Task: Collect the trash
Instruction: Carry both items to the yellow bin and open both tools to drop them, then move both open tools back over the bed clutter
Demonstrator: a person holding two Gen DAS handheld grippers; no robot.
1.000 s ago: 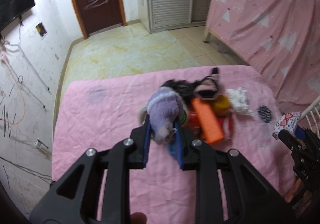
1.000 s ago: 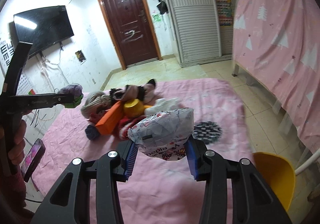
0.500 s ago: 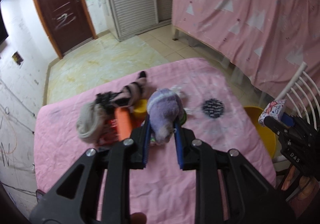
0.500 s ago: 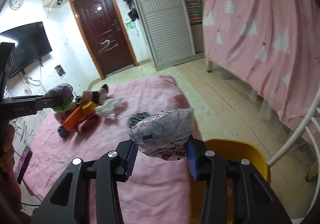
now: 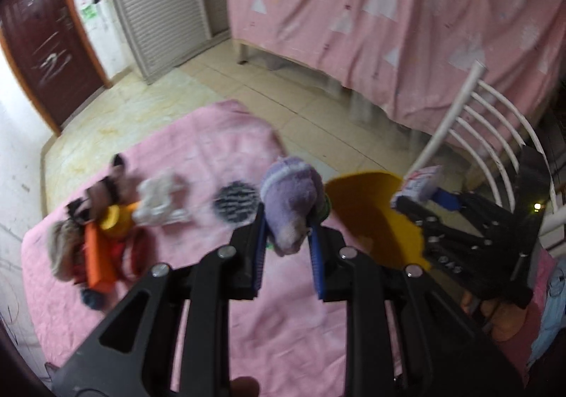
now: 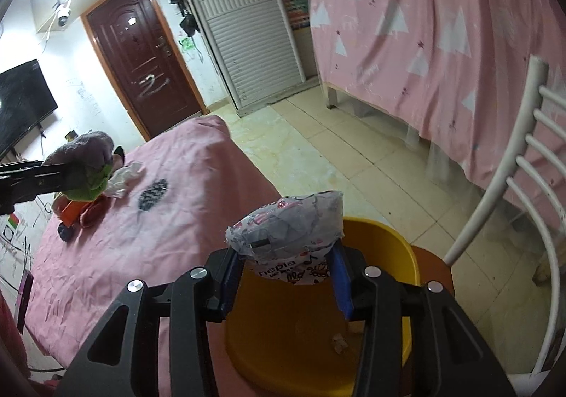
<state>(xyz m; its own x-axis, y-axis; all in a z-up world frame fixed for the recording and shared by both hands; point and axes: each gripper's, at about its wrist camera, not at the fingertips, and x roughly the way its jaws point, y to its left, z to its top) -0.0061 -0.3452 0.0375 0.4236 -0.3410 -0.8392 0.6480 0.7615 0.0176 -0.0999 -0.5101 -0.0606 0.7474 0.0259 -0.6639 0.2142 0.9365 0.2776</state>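
- The left gripper (image 5: 287,237) is clamped on a purple plush toy (image 5: 290,199), which is squeezed between the blue pads and sticks out past the fingertips (a green patch shows on the toy's far side in the right wrist view).
- The toy hangs above the pink bed cover (image 5: 177,156), close to the cover's right edge and just short of the yellow bin (image 5: 382,220).
- The right gripper (image 6: 287,276) holds a crumpled printed wrapper (image 6: 290,230) between its pads; its jaws have just been opening a little, yet the wrapper sits between them and has not dropped.
- The wrapper hangs over the open mouth of the bin (image 6: 385,237), which stands off the bed's right edge beside a white chair (image 6: 509,184).
- A small scrap (image 6: 338,342) lies on the bin's bottom.
- Near the cover's left edge lies a heap of toys with an orange block (image 5: 99,262) in it, and a white crumpled rag (image 5: 159,202) lies beside the heap.
- A dark round patch (image 5: 235,200) lies on the cover between the rag and the held toy.
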